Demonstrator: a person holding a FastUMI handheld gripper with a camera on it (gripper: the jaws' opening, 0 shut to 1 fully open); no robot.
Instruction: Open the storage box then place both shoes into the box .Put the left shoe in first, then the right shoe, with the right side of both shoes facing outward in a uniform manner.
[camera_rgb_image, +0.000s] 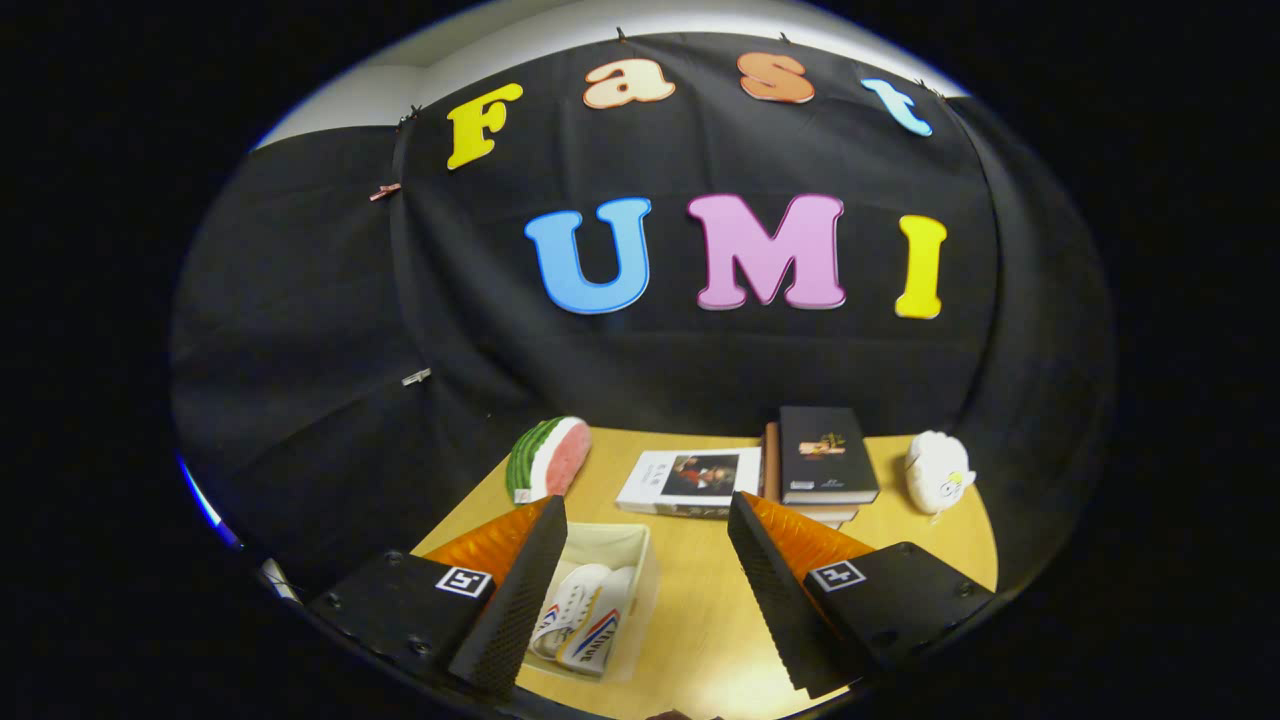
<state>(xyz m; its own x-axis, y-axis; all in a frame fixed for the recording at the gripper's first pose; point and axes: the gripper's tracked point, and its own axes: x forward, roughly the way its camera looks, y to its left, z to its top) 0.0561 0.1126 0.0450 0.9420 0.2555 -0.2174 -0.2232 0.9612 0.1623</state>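
Shoes (583, 618) boxed, long axes running away from tongs.
Storage box (630, 545) sits just ahead of one finger; tongs (640, 590) wide open, empty.

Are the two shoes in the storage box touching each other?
Touching. In the gripper view the two shoes lie side by side in the open storage box with no gap visible. The gripper is open, holding nothing.

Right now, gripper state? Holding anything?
Gripper: open, holding nothing, raised above the storage box with both shoes inside.
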